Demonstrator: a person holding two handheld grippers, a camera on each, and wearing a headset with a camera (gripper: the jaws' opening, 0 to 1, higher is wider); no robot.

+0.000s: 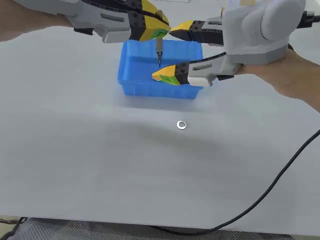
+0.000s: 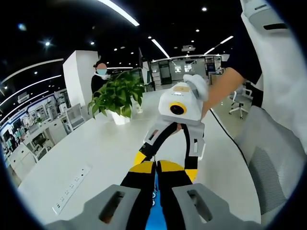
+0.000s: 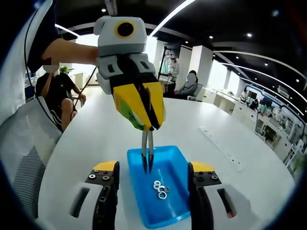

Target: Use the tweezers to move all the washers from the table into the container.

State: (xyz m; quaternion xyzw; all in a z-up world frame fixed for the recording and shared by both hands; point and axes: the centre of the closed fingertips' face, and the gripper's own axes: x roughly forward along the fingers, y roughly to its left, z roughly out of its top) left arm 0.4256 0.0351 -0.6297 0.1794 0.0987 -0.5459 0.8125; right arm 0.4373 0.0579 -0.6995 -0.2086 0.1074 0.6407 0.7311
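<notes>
**Tweezers poised over blue container as one washer waits on the tabletop**

The left hand-held gripper (image 1: 157, 31), at the upper centre of the head view, has its yellow jaws pressed together on a pair of tweezers (image 1: 159, 52). The tweezer points hang straight down over the blue container (image 1: 150, 90). Holding the tool upright above the open box suits a drop: anything let go there would fall inside rather than onto the tabletop (image 1: 75, 150). Whether the points carry anything is too small to tell.

The right hand-held gripper (image 3: 154, 167) comes in from the upper right of the head view with its jaws spread wide, gripping nothing. In the right gripper view the jaws stand at the lower left and lower right, one to each side of the container. The stance looks meant to steady or guard the box, though contact with its walls cannot be made out.

In that same view several washers (image 3: 160, 188) lie clustered on the container's floor, just below the tweezer points. One washer (image 1: 181, 125) lies flat on the grey tabletop just right of the head view's centre, below the container and apart from it. On this showing the job looks nearly done, with that last ring to fetch.
</notes>
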